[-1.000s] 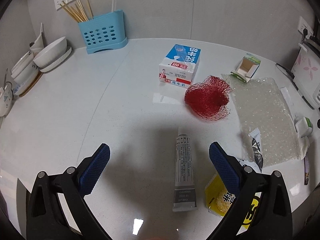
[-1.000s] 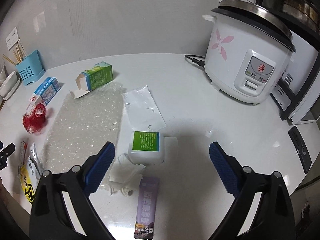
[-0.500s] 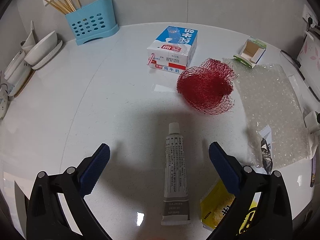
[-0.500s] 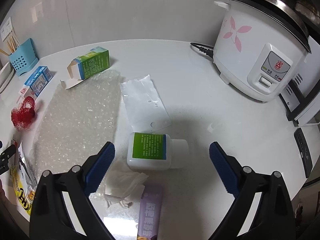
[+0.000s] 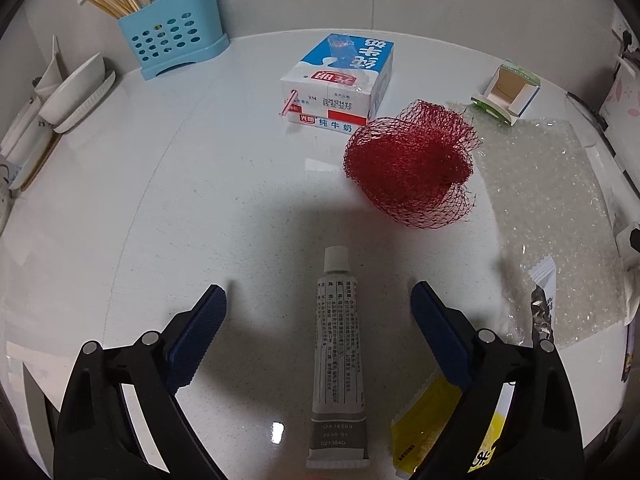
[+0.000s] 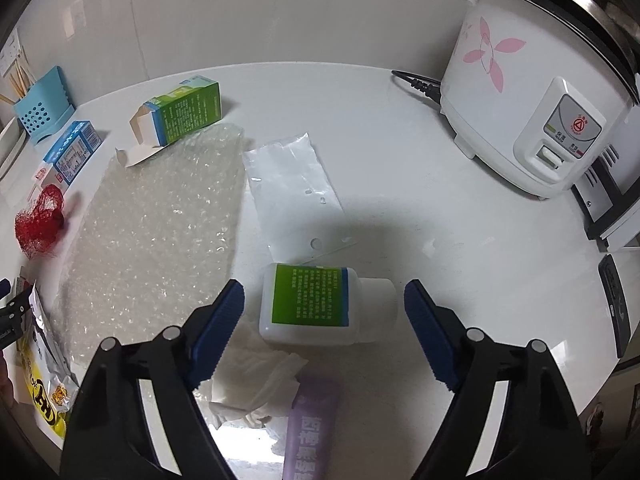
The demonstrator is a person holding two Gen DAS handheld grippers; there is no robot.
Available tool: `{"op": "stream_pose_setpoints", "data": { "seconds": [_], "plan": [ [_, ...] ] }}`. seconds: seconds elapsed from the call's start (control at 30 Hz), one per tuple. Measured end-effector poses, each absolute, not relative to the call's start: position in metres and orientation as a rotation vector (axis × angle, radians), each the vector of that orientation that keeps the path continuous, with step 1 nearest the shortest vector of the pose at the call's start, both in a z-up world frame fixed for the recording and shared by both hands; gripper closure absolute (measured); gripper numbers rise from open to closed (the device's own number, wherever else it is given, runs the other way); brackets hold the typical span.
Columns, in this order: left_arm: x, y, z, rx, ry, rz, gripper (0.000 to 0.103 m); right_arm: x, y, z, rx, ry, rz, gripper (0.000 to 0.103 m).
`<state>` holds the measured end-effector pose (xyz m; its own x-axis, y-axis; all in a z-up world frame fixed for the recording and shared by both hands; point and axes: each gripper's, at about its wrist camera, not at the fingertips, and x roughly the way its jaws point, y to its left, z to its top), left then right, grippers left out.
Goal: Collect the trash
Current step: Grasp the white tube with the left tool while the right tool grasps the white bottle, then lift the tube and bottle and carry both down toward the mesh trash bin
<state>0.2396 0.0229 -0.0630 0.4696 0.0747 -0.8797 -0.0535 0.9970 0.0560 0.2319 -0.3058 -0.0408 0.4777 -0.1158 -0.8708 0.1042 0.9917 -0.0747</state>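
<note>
Your left gripper (image 5: pixel 318 306) hangs over the white countertop (image 5: pixel 160 208) with its jaws wide apart; they have just been closing a little, and the pads touch nothing. Between them lies a grey-and-white tube (image 5: pixel 339 364), cap pointing away from you, flat on the counter and clear of both blue fingers (image 5: pixel 196 334). Under your right-hand finger a yellow snack wrapper (image 5: pixel 424 436) peeks out. Farther ahead sits a wad of red mesh netting (image 5: pixel 412 168), and just beyond it a blue-and-white milk carton (image 5: pixel 340 80) lying on its side. To the right spreads a sheet of bubble wrap (image 5: pixel 552 208), with a small open green box (image 5: pixel 506 92) at its far end. A blue utensil holder (image 5: pixel 176 46) with chopsticks stands by the back wall.

Your right gripper (image 6: pixel 324 304) also stands open, jaws having just closed somewhat, with a white bottle with a green label (image 6: pixel 316 306) lying on its side between them; neither pad presses on it. Crumpled tissue (image 6: pixel 256 376) lies just beside your left-hand finger, and a purple sachet (image 6: pixel 310 432) lies below the bottle, nearest you. A clear plastic bag (image 6: pixel 292 176) lies just beyond the bottle. A white rice cooker (image 6: pixel 536 92) with pink petals stands well off to the right.
</note>
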Motion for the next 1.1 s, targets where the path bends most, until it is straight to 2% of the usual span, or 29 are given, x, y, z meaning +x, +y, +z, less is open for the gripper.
{"op": "stream_pose_setpoints", "data": {
  "seconds": [0.17, 0.23, 0.4, 0.6, 0.67, 1.1],
  "plan": [
    [0.242, 0.025, -0.063, -0.007, 1.092, 0.051, 0.025, 0.233, -0.303, -0.046, -0.023, 1.077, -0.133, 0.038],
    [0.242, 0.024, -0.062, -0.004, 1.089, 0.047, 0.033, 0.234, -0.303, -0.046, -0.021, 1.077, -0.135, 0.039],
    [0.239, 0.023, -0.057, -0.015, 1.092, 0.057, 0.065, 0.233, -0.303, -0.046, -0.016, 1.075, -0.139, 0.039],
    [0.235, 0.021, -0.055, -0.025, 1.098, 0.027, 0.081, 0.231, -0.304, -0.046, -0.013, 1.066, -0.144, 0.039],
    [0.233, 0.019, -0.055, -0.017, 1.095, 0.027, 0.084, 0.231, -0.304, -0.046, -0.011, 1.066, -0.145, 0.039],
    [0.225, 0.013, -0.047, -0.013, 1.047, 0.004, 0.084, 0.227, -0.306, -0.042, -0.005, 1.041, -0.147, 0.039]
  ]
}}
